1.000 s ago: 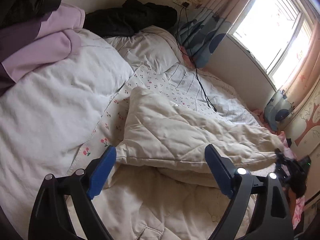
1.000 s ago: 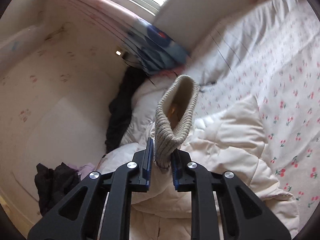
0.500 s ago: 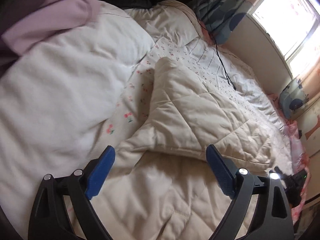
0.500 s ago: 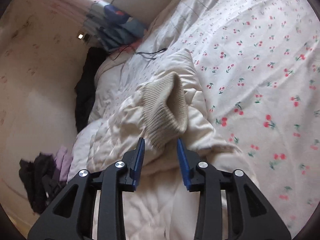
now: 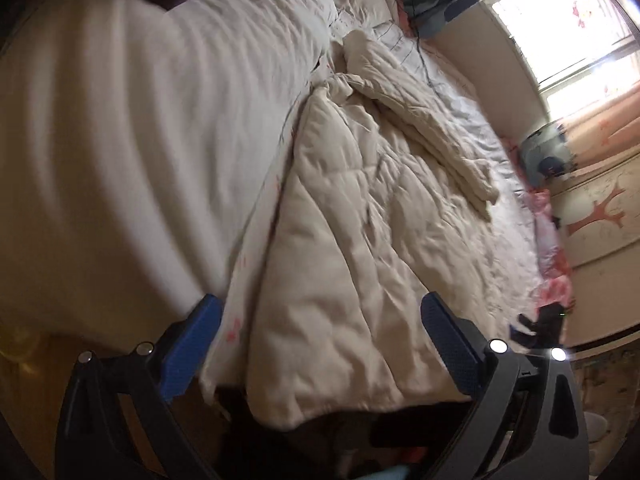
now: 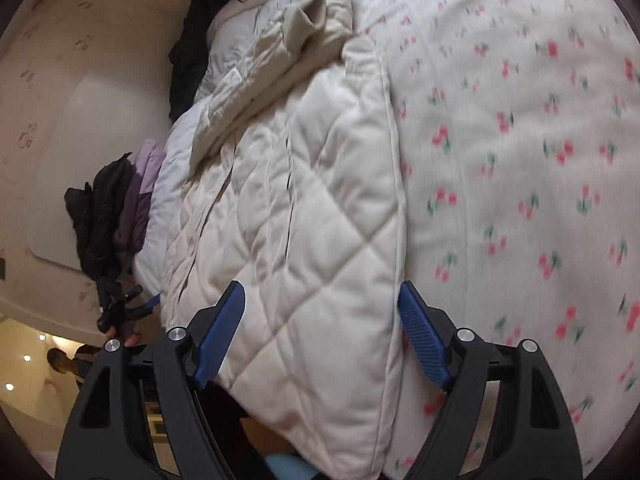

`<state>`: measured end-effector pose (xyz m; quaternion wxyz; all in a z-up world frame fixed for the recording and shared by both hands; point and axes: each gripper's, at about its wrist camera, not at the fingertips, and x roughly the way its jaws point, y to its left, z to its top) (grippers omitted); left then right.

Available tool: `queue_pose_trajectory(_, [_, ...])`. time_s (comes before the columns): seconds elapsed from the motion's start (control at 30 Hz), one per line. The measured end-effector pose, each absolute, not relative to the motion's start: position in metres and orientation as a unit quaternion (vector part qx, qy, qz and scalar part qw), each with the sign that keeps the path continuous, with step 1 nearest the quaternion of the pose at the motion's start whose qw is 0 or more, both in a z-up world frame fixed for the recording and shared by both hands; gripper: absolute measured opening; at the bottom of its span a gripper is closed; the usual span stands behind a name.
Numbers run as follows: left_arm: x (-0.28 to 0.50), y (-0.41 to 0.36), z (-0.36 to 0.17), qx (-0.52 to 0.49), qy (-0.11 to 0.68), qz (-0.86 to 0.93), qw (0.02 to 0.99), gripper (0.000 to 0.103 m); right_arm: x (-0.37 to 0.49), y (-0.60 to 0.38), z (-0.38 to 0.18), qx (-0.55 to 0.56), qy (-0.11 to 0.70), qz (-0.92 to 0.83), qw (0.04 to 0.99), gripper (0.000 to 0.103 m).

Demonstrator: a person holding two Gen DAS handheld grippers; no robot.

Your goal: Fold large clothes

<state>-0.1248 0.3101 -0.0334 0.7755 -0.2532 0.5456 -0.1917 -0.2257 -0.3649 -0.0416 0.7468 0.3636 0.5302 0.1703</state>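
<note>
The quilted coat looked soft, bulky and probably light; both the left gripper and the right gripper, its jaws having just been opening, stood wide and empty over its hem, the likely hold.

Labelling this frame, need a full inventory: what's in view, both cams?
coat: 1, cream quilted, flat on the bed, hem at the near edge
cuff: 1, beige knit, sleeve end lying on the coat's far part
sheet: 1, white with red cherries, beside the coat
duvet: 1, white, bunched beside the coat
clothes pile: black and purple, on the bed by the wall
cable: 1, dark, across the far bedding
window: 1, bright, past the bed
left hand-held gripper: blue pads, open over the hem
right hand-held gripper: blue pads, just opened, astride the hem, pads not pressing
</note>
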Motion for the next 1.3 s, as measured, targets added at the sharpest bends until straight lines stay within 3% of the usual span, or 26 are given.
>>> queue_pose_trajectory(0.27, [-0.165,0.312,-0.004,-0.334,0.452,-0.284,0.776,0.096,-0.253,-0.352,-0.041,0.377,0.554,0.183,0.719,0.082])
queue_pose_trajectory(0.47, [-0.134,0.287,-0.039,-0.248,0.554,-0.208,0.767,0.096,-0.259,-0.341,-0.052,0.396,0.556,0.206,0.701,0.085])
queue_pose_trajectory(0.73, [-0.133,0.284,-0.077,-0.302,0.58,-0.248,0.715,0.095,-0.254,-0.324,-0.05,0.377,0.561,0.242,0.696,0.085])
queue_pose_trajectory(0.77, [-0.131,0.282,-0.078,-0.294,0.586,-0.235,0.718,0.088,-0.253,-0.319,-0.046,0.366,0.553,0.248,0.706,0.07])
queue_pose_trajectory(0.8, [-0.129,0.28,-0.081,-0.283,0.594,-0.217,0.721,0.078,-0.252,-0.315,-0.044,0.364,0.544,0.252,0.713,0.044])
queue_pose_trajectory(0.83, [-0.127,0.278,-0.086,-0.28,0.605,-0.208,0.716,0.047,-0.25,-0.314,-0.045,0.372,0.537,0.25,0.714,0.03])
queue_pose_trajectory(0.87, [-0.128,0.276,-0.088,-0.284,0.611,-0.205,0.711,0.025,-0.25,-0.315,-0.045,0.384,0.526,0.247,0.717,0.02])
queue_pose_trajectory(1.1, [-0.142,0.266,-0.056,-0.286,0.582,-0.209,0.732,0.015,-0.261,-0.345,-0.002,0.47,0.369,0.268,0.756,0.013])
queue_pose_trajectory(1.3, [-0.149,0.262,-0.003,-0.264,0.553,-0.233,0.755,0.014,-0.265,-0.371,0.053,0.442,0.323,0.271,0.792,0.013])
